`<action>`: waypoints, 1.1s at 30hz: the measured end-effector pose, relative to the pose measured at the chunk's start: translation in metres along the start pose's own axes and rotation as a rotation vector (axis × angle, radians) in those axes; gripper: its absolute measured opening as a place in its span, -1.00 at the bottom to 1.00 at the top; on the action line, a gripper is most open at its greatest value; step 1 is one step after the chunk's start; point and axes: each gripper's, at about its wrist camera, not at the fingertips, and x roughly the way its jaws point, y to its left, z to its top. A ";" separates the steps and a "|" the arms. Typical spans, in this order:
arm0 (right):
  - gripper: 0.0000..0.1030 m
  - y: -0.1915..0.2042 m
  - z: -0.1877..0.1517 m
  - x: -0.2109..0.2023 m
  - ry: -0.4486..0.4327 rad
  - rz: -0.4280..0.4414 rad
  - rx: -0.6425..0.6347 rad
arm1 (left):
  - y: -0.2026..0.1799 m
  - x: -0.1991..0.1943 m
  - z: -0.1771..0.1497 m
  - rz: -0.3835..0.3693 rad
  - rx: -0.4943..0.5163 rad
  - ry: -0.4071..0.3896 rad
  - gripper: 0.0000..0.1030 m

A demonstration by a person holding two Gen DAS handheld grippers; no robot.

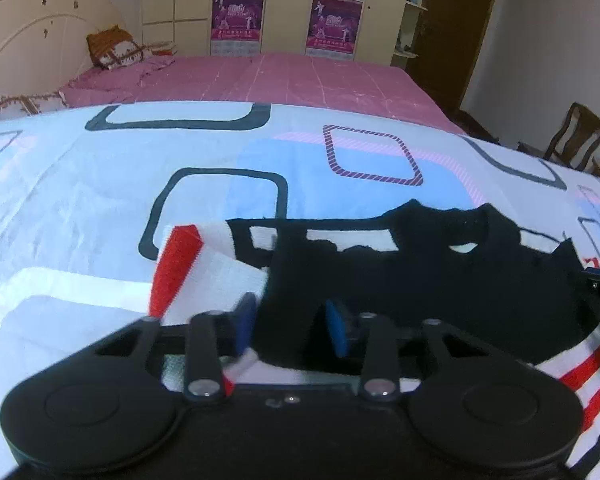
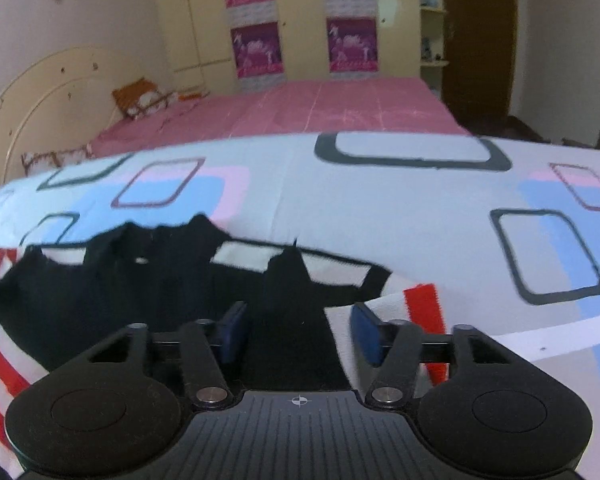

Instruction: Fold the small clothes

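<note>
A patterned white sheet covers the pink bed before cream wardrobes.

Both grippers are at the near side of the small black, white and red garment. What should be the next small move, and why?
Probably close both grippers on the fabric. The left gripper and the right gripper both stand open, and folds of the garment already lie between their blue pads. The garment lies partly bunched on the patterned sheet.
</note>
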 end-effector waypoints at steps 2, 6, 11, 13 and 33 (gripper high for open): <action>-0.03 0.001 -0.002 0.004 -0.001 -0.005 -0.009 | 0.000 0.000 -0.002 0.011 0.010 -0.004 -0.58; -0.75 0.002 -0.002 0.005 0.008 0.013 -0.017 | 0.003 -0.005 -0.002 0.009 0.005 -0.022 -0.87; -0.84 0.000 -0.001 -0.003 -0.018 0.024 0.023 | -0.003 -0.017 -0.004 0.011 0.037 -0.080 -0.89; -0.84 0.002 0.003 -0.011 -0.042 0.029 0.038 | -0.004 -0.024 -0.003 0.010 0.042 -0.117 -0.89; -0.91 0.000 0.017 0.014 -0.044 -0.109 0.130 | 0.016 0.009 0.000 0.057 -0.018 -0.124 -0.89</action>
